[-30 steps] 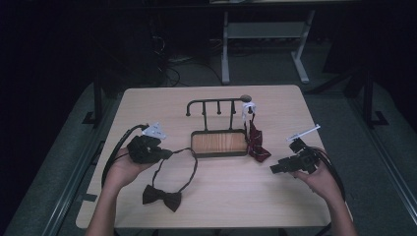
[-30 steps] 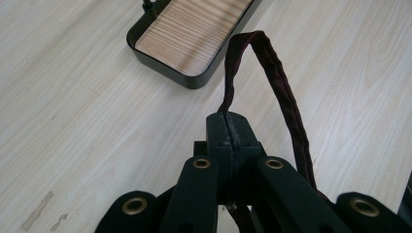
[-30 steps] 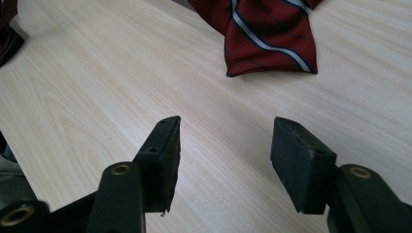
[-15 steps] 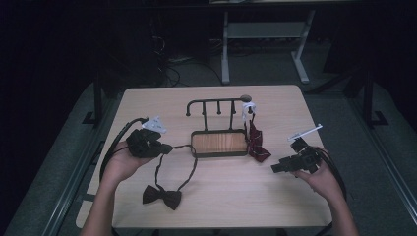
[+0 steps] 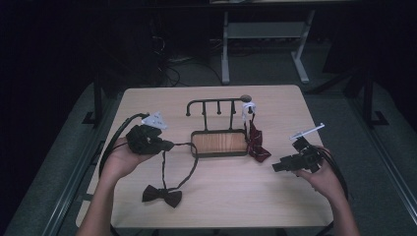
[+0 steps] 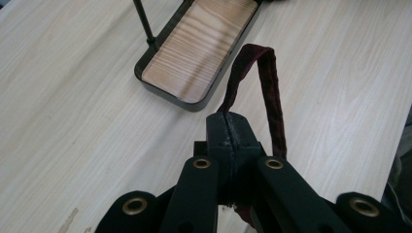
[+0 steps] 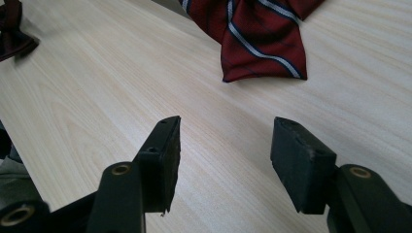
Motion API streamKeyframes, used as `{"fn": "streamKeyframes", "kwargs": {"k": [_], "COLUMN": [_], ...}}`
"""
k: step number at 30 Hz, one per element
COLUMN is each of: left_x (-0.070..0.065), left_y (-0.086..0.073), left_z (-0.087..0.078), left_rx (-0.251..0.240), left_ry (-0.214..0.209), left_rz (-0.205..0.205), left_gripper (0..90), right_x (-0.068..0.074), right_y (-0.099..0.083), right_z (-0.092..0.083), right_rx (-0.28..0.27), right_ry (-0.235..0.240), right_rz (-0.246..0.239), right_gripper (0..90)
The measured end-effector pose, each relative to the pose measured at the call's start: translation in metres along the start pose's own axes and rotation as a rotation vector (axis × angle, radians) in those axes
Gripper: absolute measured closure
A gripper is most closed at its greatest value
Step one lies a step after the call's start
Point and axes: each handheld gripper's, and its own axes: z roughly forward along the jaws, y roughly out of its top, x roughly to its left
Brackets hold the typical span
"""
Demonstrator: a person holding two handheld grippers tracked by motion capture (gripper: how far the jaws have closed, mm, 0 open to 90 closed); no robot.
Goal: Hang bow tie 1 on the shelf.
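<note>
The left tongs [image 6: 232, 138] are clamped on the strap [image 6: 272, 97] of a dark bow tie [image 5: 162, 195], whose bow lies on the table [image 5: 221, 201] near the person's edge. The right tongs [image 7: 223, 155] stand open over bare wood, near a red striped tie [image 7: 257, 34] hanging from the rack [image 5: 219, 142].

Dark bow tie [image 5: 162, 195] on a strap, half lifted off the desk [image 5: 275, 201]

Its bow lies flat near the desk's front edge. The thin dark-red strap [image 6: 272, 97] rises from it in a loop, its top pinched in the closed left claw [image 5: 164, 145] beside the wooden tray.
</note>
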Motion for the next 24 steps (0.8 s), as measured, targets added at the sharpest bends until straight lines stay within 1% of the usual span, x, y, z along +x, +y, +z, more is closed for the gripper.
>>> {"fn": "streamKeyframes", "kwargs": {"k": [1,4,5,9,11,12,15,17,19,21,22,23,24], "left_x": [0.0,-0.001,-0.001,-0.002,-0.002,-0.002,0.0,0.001,0.002,0.006,0.008,0.01,0.011], "left_y": [0.001,0.003,0.004,0.007,0.008,0.009,0.011,0.013,0.015,0.016,0.017,0.017,0.018], "left_z": [-0.001,-0.003,-0.003,-0.006,-0.007,-0.009,-0.012,-0.013,-0.013,-0.014,-0.014,-0.014,-0.014], "left_rx": [0.005,-0.001,-0.001,0.002,-0.002,-0.002,-0.005,-0.007,-0.008,-0.036,-0.037,-0.032,-0.027], "left_ry": [0.003,0.0,0.001,0.007,0.011,0.011,0.015,0.013,0.008,-0.024,-0.024,-0.012,-0.013], "left_rz": [0.006,0.004,0.012,0.009,0.015,0.01,0.017,0.019,0.013,-0.002,-0.003,-0.001,-0.009], "left_gripper": [90.0,90.0,90.0,90.0,90.0,90.0,90.0,90.0,90.0,90.0,90.0,90.0,90.0], "right_x": [0.0,0.0,0.0,0.0,0.001,0.002,0.002,0.003,0.003,0.003,0.003,0.003,0.003], "right_y": [0.0,0.001,0.001,0.001,0.002,0.002,0.002,0.002,0.002,0.002,0.002,0.002,0.002], "right_z": [0.0,0.001,0.001,0.0,-0.001,-0.001,-0.001,-0.001,-0.002,-0.002,-0.002,-0.002,-0.002], "right_rx": [0.001,0.006,0.008,0.006,0.005,0.003,0.001,0.001,0.0,0.002,0.001,0.0,-0.001], "right_ry": [-0.001,0.002,0.002,-0.001,-0.003,-0.005,-0.005,-0.005,-0.004,-0.005,-0.004,-0.003,-0.003], "right_rz": [0.0,-0.001,-0.004,-0.005,-0.008,-0.006,-0.012,-0.009,-0.011,-0.011,-0.013,-0.011,-0.011], "right_gripper": [44.3,44.3,44.3,44.3,44.3,44.3,44.3,44.3,44.3,44.3,44.3,44.2,44.2]}}
